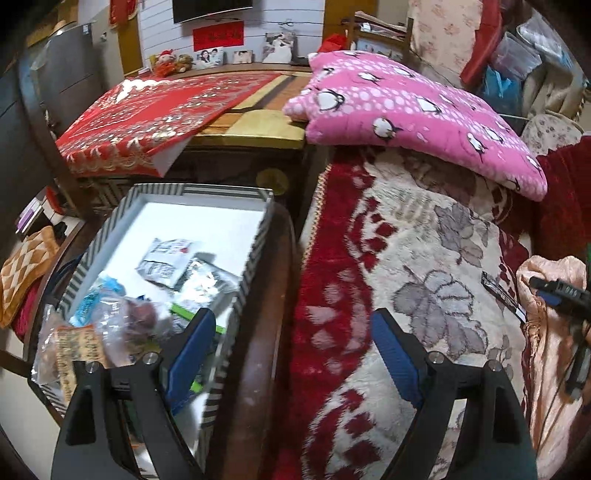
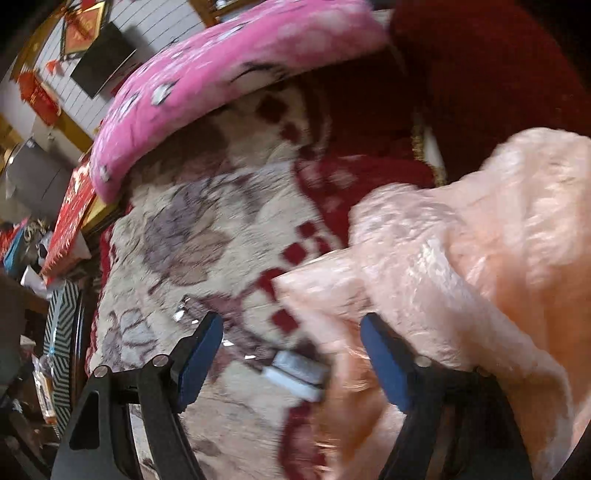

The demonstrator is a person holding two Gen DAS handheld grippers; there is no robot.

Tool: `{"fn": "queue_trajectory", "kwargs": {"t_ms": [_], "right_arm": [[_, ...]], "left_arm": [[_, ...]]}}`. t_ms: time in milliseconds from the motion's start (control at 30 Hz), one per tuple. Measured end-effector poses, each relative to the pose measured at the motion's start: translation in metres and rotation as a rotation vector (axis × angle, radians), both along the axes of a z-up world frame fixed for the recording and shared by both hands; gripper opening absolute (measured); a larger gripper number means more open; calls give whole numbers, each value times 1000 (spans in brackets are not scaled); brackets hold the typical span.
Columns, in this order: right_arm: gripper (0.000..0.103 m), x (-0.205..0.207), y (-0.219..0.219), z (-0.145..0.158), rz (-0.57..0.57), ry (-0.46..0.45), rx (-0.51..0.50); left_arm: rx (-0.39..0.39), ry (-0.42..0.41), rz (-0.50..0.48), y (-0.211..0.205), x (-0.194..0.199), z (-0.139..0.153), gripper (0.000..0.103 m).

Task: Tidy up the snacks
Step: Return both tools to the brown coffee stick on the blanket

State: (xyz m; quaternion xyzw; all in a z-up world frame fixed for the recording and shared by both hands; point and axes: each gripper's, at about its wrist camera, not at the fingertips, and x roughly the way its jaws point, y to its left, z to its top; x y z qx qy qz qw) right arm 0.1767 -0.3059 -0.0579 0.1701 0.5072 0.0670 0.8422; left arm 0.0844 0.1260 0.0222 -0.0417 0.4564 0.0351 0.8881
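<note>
Blue-padded fingers of the left gripper (image 1: 293,339) stand wide apart, released, nothing between them. It hangs over the seam where a dark wooden table edge (image 1: 273,332) meets a plush floral blanket (image 1: 424,258) in cream, grey and dark red.

Just left of that gripper, on the table, a striped-rim tray (image 1: 255,236) with a white floor. Snacks sit inside it: two silvery packets (image 1: 162,258) near the middle, touching each other. A clear bag with dark pieces (image 1: 92,332) lies at the tray's near corner, beside the left finger.

Right gripper (image 2: 291,350) also spread open, empty. Between its fingers, low on the blanket, lies a flat dark packet with a white end (image 2: 291,373); blurred, so contact with either pad cannot be told. In the left wrist view the same packet (image 1: 502,295) lies well to the right of the left gripper, near the right gripper's tip (image 1: 554,291).

Crumpled peach satin cloth (image 2: 480,258) crowds the right finger and touches the packet's far side.

Farther back: pink penguin-print cushion (image 1: 399,110) overhanging the blanket. Red sequined cloth (image 1: 147,118) draped on a wooden cabinet behind the tray. On the far wall, a dark screen (image 1: 212,9), with framed photos (image 1: 279,48) on the ledge beneath.
</note>
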Motion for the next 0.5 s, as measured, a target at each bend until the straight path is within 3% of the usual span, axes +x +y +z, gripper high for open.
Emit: {"fn": "queue_trajectory", "kwargs": {"t_ms": [233, 433, 500], "right_arm": [[81, 10, 26, 10, 168, -7, 87], [81, 31, 53, -13, 233, 18, 84], [81, 39, 51, -31, 222, 97, 135]], "left_arm": [[-10, 33, -4, -1, 2, -14, 85], [-8, 47, 17, 8, -1, -19, 85], [-14, 54, 22, 10, -1, -21, 85]]}}
